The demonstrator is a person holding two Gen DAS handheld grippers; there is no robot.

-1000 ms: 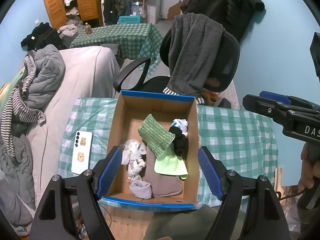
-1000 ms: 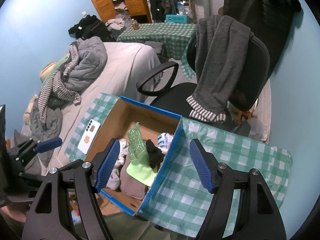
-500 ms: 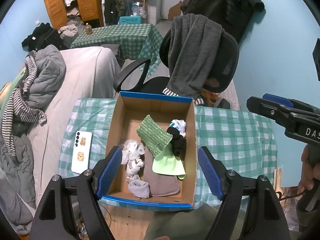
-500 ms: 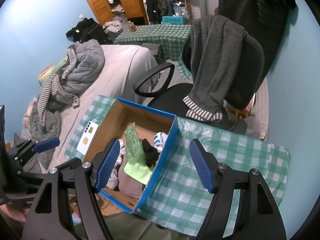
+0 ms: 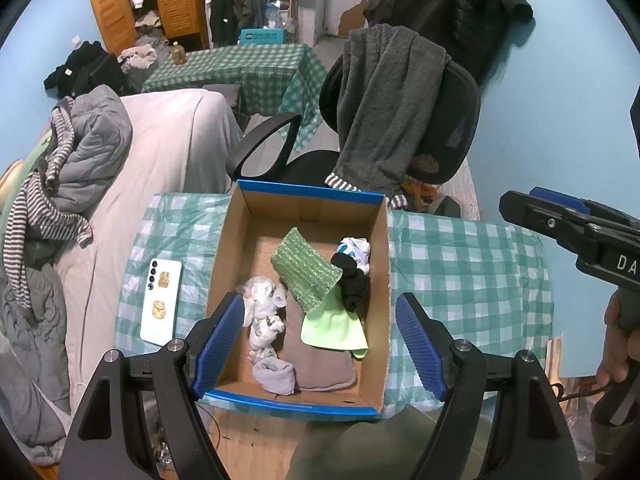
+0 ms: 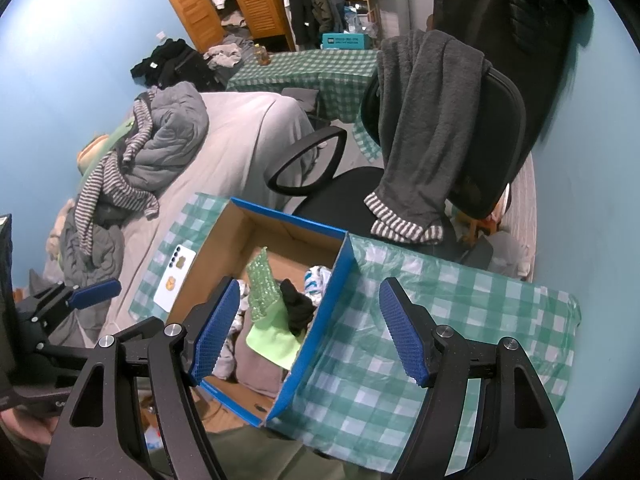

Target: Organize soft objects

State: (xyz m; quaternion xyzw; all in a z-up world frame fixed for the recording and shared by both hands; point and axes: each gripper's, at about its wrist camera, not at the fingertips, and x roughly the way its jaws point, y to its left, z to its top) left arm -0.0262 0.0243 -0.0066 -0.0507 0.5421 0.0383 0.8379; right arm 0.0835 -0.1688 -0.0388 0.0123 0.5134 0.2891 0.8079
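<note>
A blue-edged cardboard box (image 5: 304, 193) stands on the green checked table (image 5: 460, 264). It holds green bubble wrap (image 5: 306, 270), a light green cloth (image 5: 334, 328), a black sock (image 5: 352, 284), a white-blue bundle (image 5: 354, 248), white crumpled pieces (image 5: 262, 312) and grey socks (image 5: 320, 364). My left gripper (image 5: 320, 344) is open and empty, high above the box's near end. My right gripper (image 6: 310, 334) is open and empty above the box's right wall (image 6: 320, 316); it shows at the right in the left wrist view (image 5: 560, 224).
A white phone (image 5: 161, 300) lies on the table left of the box. A black office chair (image 5: 400, 120) draped with a grey towel stands behind the table. A bed with piled clothes (image 5: 80, 152) is at the left. A blue wall is at the right.
Both grippers have risen and drawn back a little, so the box looks smaller. Both stay open and empty. The things in the box have not moved.
</note>
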